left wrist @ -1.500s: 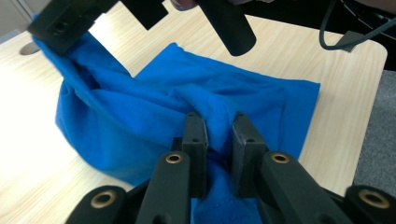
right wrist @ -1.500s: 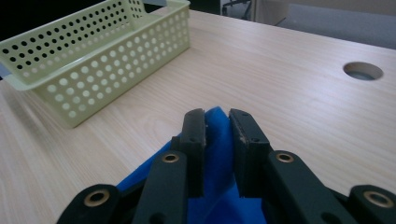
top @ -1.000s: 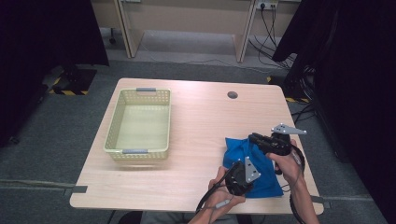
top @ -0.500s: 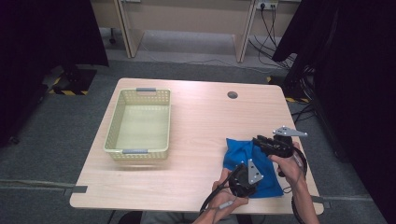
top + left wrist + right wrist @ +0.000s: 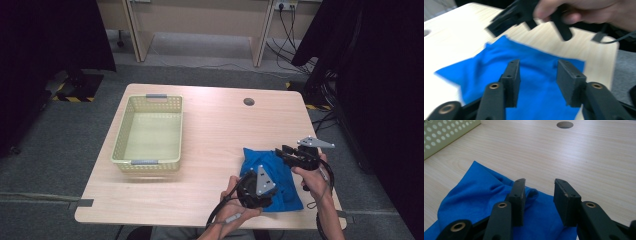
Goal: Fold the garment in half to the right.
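At the bottom right of the high view a blue cloth [image 5: 272,180] lies crumpled on the table [image 5: 215,150], its near edge close to the table's front rim and its right edge not far from the right rim. The left gripper [image 5: 256,187] sits over the cloth's lower left part; its jaws have just been opening and stand apart above the fabric with nothing pinched between the pads. The right gripper [image 5: 281,151] hovers at the cloth's upper right corner, its jaws likewise just opened, a fold of cloth lying below the gap but not clamped. Toward the middle of the frame the pale wood runs bare and wide. At centre left stands a yellow-green basket [image 5: 120,150], well apart from the cloth. A round cable hole [image 5: 249,102] marks the far side. Beyond lie grey carpet, dark curtains and desk legs.
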